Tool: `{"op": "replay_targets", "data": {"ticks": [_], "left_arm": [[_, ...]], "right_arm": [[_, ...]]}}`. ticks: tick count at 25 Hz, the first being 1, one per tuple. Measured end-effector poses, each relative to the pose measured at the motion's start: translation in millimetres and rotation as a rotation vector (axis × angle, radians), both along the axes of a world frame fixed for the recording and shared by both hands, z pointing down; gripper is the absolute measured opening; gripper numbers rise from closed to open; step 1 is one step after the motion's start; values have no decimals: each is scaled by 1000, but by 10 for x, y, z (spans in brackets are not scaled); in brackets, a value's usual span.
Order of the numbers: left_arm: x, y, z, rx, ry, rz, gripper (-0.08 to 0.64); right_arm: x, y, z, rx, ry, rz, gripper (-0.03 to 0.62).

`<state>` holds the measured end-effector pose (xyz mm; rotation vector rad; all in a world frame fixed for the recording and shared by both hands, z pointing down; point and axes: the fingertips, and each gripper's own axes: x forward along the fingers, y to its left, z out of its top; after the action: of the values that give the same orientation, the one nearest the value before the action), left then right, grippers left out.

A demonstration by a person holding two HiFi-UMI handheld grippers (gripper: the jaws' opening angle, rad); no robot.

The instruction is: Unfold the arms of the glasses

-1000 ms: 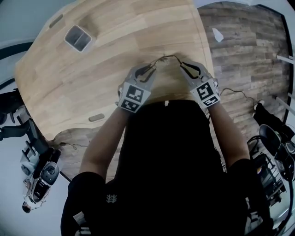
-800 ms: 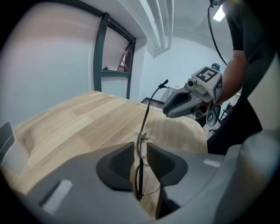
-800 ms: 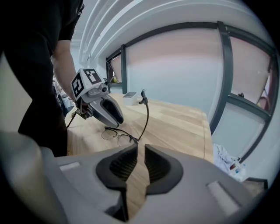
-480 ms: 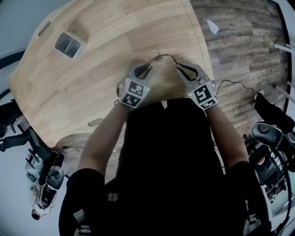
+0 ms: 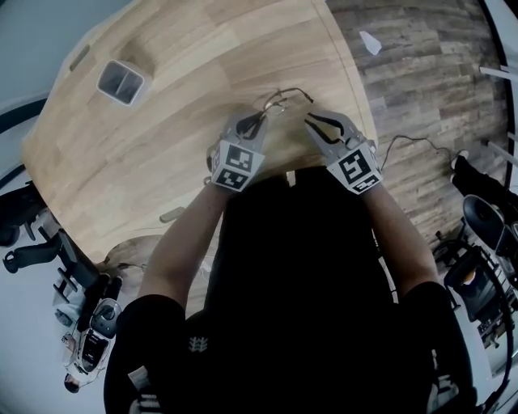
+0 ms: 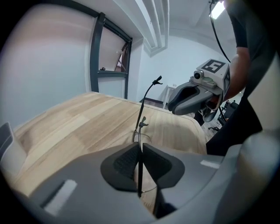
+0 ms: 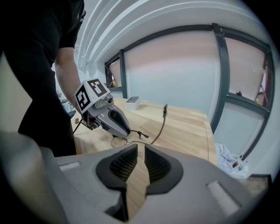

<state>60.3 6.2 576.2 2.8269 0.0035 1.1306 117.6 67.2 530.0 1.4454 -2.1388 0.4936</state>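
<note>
left gripper (image 6: 141, 146) pinching glasses (image 6: 140, 130) | 1 arm sticking up | right gripper (image 7: 140, 146) narrowly spread, empty | wooden table (image 5: 162, 145)

A pale wooden bench (image 5: 162, 137) stood on a dark plank floor (image 5: 421, 89). Dark-framed windows (image 7: 175, 74) lined the wall behind it, and a ceiling light (image 6: 217, 12) glowed overhead

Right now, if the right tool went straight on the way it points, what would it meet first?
Probably the glasses, held in the left tool, which lie just beyond the tips of the right tool. Depth is hard to judge.
</note>
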Motion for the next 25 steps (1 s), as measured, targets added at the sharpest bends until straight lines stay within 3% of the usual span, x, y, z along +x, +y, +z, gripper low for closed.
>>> {"op": "replay_targets", "data": {"ticks": [6,14,19,25], "left_arm": [[-103,74,-157,41,44,8,35],[-90,106,-350,72,130,18,35],[-134,137,-407,87,158,30,35],[-157,139,-422,83,175,31,35]], "right_arm": [[-219,-279,-438,86,-90,-34,40],[-150,-398,-287,6,-155,32,40],[-236,-428,-179,-34,-171,-20,40],[-267,-464,-172,-37,-193,-12,40]]}}
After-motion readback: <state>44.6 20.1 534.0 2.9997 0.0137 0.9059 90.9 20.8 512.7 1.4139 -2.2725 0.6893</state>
